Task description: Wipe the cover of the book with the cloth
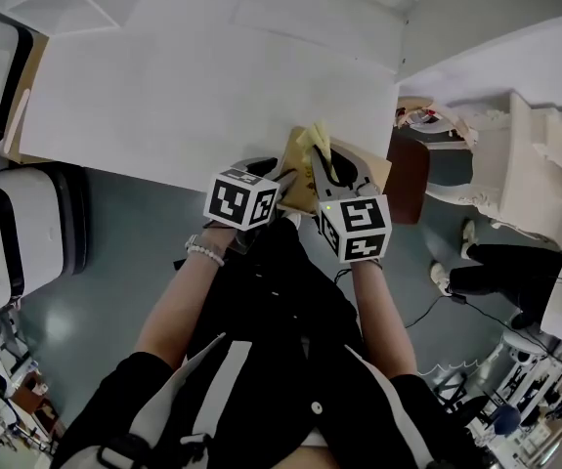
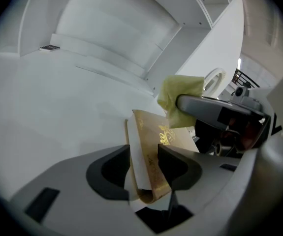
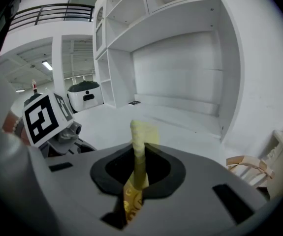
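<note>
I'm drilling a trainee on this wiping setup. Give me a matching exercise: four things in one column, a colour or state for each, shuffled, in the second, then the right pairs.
Things:
1. book
2. cloth
3. table
4. marker cube

Descriptions:
a. black-and-white squares
b. tan with gold print, clamped in the left tongs
c. plain white
d. pale yellow, pinched in the right tongs

Pairs: 1-b; 2-d; 3-c; 4-a

No legible text; gold print on book (image 2: pixel 153 140) unreadable
</note>
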A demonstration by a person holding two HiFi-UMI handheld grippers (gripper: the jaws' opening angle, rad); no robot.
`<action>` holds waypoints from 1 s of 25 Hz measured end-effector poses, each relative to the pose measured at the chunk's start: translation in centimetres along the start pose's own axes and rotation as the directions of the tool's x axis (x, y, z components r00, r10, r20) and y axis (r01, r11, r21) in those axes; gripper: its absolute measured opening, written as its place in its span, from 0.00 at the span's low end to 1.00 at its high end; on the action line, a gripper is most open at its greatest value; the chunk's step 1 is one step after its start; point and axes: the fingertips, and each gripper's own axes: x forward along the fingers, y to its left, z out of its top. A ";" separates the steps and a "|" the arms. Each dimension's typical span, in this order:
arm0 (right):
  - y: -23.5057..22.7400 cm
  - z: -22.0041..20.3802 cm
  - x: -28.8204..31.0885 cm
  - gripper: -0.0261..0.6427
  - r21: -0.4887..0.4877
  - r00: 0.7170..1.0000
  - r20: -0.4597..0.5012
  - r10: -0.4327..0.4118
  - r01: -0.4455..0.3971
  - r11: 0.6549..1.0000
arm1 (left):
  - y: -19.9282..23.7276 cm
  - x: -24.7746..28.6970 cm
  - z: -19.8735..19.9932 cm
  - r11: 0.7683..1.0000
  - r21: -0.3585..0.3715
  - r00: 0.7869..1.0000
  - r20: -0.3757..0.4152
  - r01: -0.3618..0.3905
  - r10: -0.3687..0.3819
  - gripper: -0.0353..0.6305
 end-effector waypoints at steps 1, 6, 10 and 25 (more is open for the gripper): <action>0.4 -0.1 0.6 0.09 -0.009 1.000 -0.013 0.019 -0.019 1.000 | 0.1 0.0 -0.1 1.000 -0.022 1.000 -0.001 0.008 -0.008 0.32; 2.6 -1.5 3.1 0.09 -0.063 0.987 -0.112 0.111 -0.119 0.991 | -0.1 0.0 -0.3 0.986 -0.154 0.998 0.001 0.063 -0.063 0.24; 2.7 -2.8 4.5 0.09 -0.082 0.979 -0.167 0.114 -0.129 0.988 | -0.1 0.1 -0.3 0.990 -0.129 0.998 0.001 0.057 -0.057 0.24; 0.1 -3.8 4.6 0.09 -0.055 0.983 -0.180 0.033 -0.044 0.998 | -0.2 -0.1 -0.2 0.996 -0.083 0.999 -0.012 0.029 -0.030 0.23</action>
